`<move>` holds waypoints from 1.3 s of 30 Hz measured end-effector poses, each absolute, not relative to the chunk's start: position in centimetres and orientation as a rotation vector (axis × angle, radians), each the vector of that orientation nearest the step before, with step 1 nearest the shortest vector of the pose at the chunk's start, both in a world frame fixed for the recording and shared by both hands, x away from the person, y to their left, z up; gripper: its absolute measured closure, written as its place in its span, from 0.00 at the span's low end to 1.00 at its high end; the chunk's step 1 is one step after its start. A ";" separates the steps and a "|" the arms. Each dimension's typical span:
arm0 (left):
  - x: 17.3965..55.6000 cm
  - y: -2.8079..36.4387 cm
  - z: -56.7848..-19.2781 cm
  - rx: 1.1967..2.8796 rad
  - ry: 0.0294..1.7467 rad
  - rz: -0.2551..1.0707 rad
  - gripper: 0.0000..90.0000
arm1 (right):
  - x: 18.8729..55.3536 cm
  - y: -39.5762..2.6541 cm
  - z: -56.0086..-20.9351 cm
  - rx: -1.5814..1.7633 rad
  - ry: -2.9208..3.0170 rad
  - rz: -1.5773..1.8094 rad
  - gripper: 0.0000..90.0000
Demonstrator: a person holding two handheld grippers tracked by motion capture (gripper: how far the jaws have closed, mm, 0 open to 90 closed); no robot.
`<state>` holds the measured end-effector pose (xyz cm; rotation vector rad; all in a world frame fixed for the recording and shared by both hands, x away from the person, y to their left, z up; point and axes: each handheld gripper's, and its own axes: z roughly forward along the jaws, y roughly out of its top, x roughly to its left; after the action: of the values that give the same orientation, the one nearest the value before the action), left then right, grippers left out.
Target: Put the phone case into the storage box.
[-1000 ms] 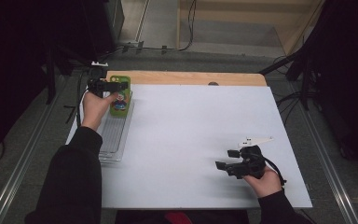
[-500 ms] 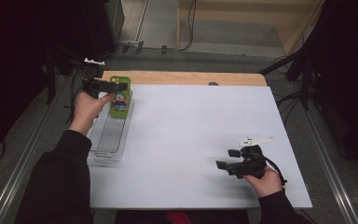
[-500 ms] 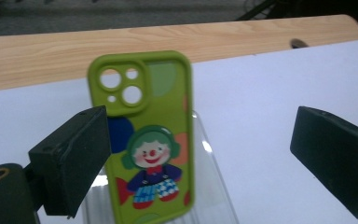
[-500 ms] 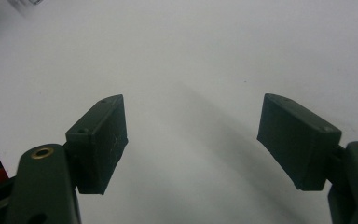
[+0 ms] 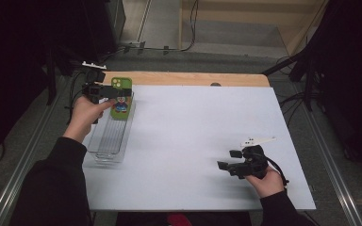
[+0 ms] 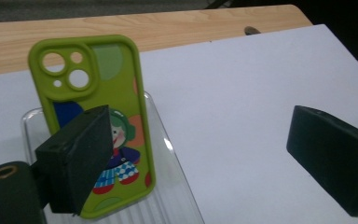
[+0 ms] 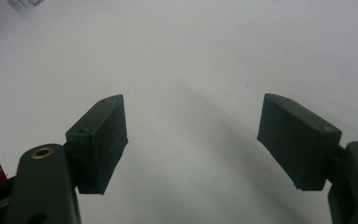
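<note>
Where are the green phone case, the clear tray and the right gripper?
Phone case (image 6: 98, 93), left gripper view, on its green back.
Tray (image 5: 104, 150), high view, on its ribbed floor.
Right gripper (image 5: 229, 160), high view, midway between its fingers.

Lab, floor cables (image 5: 169, 47), metal rails (image 5: 21, 174)

Left gripper (image 5: 104, 89) hovers beside green phone case (image 5: 121, 98) in clear tray (image 5: 104, 149).

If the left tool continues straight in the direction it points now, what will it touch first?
Probably the green phone case, which leans in the clear tray just ahead of the open left tool. The case lies toward one jaw's side, so the tool might also pass beside it; depth is unclear.
</note>
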<state>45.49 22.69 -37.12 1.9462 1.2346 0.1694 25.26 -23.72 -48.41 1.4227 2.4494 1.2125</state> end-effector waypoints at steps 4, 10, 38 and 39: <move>45.2 22.6 -37.2 1.968 1.187 0.123 0.17 | 25.3 -23.6 -48.4 1.423 2.449 1.216 0.25; 44.4 22.1 -37.4 1.985 1.131 0.086 0.19 | 25.3 -23.9 -48.5 1.426 2.451 1.219 0.25; 40.4 20.1 -39.6 2.030 0.974 -0.041 0.21 | 25.0 -23.9 -48.5 1.421 2.464 1.241 0.25; 40.3 20.1 -39.6 2.035 0.967 -0.041 0.21 | 25.0 -23.9 -48.5 1.419 2.466 1.240 0.25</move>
<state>40.26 20.06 -39.64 2.0353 0.9672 -0.0413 25.00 -23.95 -48.50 1.4194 2.4659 1.2395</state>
